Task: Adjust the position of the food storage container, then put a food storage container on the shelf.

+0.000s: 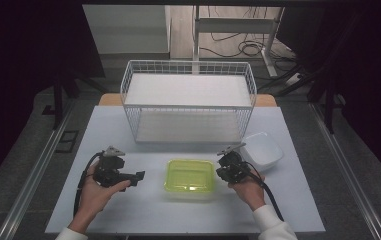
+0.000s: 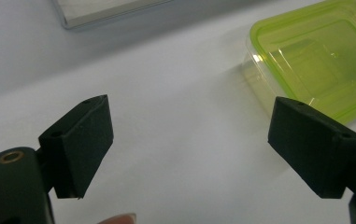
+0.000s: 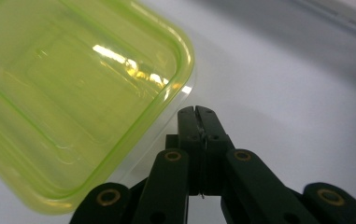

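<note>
You flanked the green-lidded container (image 1: pixel 189 176) at the table's (image 1: pixel 143 210) near middle, left tongs (image 2: pixel 189 149) spread wide toward it, right tongs (image 3: pixel 197 122) clenched empty at its corner, seemingly ready to steady and grip it.

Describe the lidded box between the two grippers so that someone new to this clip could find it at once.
Start at the white wire basket at the far side of the pale table. In front of it, nearer the person, sits a clear rectangular plastic box with a lime-green lid. The open left gripper and the shut right gripper flank it, and unlike the white square bowl beside it, it is lidded and green.
</note>
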A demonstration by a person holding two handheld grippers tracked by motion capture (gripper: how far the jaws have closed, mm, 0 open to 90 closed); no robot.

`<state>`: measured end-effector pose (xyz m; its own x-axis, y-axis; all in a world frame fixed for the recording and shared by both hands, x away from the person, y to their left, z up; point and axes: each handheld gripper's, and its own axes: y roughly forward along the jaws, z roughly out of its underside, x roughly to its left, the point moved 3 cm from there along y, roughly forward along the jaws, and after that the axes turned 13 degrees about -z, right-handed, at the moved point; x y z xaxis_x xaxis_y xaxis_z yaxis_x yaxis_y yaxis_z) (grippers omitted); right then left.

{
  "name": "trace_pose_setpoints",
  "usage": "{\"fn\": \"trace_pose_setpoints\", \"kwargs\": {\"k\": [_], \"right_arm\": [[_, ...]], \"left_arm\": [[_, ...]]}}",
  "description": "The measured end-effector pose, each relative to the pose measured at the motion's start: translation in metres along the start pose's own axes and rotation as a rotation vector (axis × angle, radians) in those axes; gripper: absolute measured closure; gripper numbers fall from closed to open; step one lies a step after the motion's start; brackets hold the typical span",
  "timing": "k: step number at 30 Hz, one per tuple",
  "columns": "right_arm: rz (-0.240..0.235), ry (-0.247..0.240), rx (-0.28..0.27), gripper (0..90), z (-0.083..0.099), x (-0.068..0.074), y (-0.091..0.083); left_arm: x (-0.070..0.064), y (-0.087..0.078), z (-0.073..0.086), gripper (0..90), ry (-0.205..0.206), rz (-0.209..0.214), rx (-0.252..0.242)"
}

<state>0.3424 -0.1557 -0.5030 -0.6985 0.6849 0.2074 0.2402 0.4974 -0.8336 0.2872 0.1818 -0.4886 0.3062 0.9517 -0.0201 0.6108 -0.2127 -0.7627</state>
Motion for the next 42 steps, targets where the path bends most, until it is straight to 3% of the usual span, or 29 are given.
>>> {"fn": "trace_pose_setpoints", "kwargs": {"k": [4, 9, 10, 11, 13, 15, 16, 17, 24, 31, 34, 39, 42], "right_arm": [[-0.003, 0.000, -0.039, 88.8, 0.001, 0.000, -0.014], [-0.013, -0.002, -0.090, 87.2, 0.006, 0.000, -0.030], [-0.023, -0.004, -0.104, 83.5, 0.009, 0.000, -0.035], [-0.037, 0.009, -0.141, 72.7, 0.013, 0.001, -0.042], [-0.045, 0.009, -0.166, 67.3, 0.015, 0.001, -0.046], [-0.120, 0.035, -0.247, 44.1, 0.022, 0.001, -0.059], [-0.120, 0.035, -0.247, 44.1, 0.022, 0.001, -0.059], [-0.123, 0.037, -0.268, 36.3, 0.025, -0.001, -0.065], [-0.116, 0.060, -0.309, 26.4, 0.031, -0.011, -0.071], [-0.118, 0.064, -0.288, 23.1, 0.036, -0.015, -0.067], [-0.117, 0.081, -0.306, 22.8, 0.035, -0.016, -0.070], [-0.118, 0.106, -0.298, 23.0, 0.033, -0.017, -0.065], [-0.125, 0.117, -0.300, 22.9, 0.032, -0.016, -0.064]], "left_arm": [[0.000, -0.001, -0.001, 13.8, -0.003, 0.007, -0.018], [0.004, -0.006, -0.001, 14.3, -0.037, 0.016, -0.044], [0.005, -0.006, -0.001, 14.5, -0.044, 0.019, -0.048], [0.005, -0.007, 0.000, 14.6, -0.051, 0.024, -0.050], [0.006, -0.008, 0.002, 14.6, -0.058, 0.033, -0.050], [0.006, -0.010, 0.002, 14.6, -0.059, 0.037, -0.053], [0.006, -0.010, 0.002, 14.6, -0.059, 0.037, -0.053], [0.006, -0.012, 0.003, 14.5, -0.060, 0.038, -0.055], [0.004, -0.013, 0.001, 14.5, -0.064, 0.035, -0.056], [-0.004, -0.009, -0.003, 14.4, -0.045, 0.034, -0.048], [-0.005, -0.009, -0.006, 14.3, -0.044, 0.046, -0.054], [-0.001, -0.004, -0.004, 14.3, -0.067, 0.079, -0.041], [0.000, -0.004, -0.005, 14.5, -0.101, 0.091, -0.044]]}}
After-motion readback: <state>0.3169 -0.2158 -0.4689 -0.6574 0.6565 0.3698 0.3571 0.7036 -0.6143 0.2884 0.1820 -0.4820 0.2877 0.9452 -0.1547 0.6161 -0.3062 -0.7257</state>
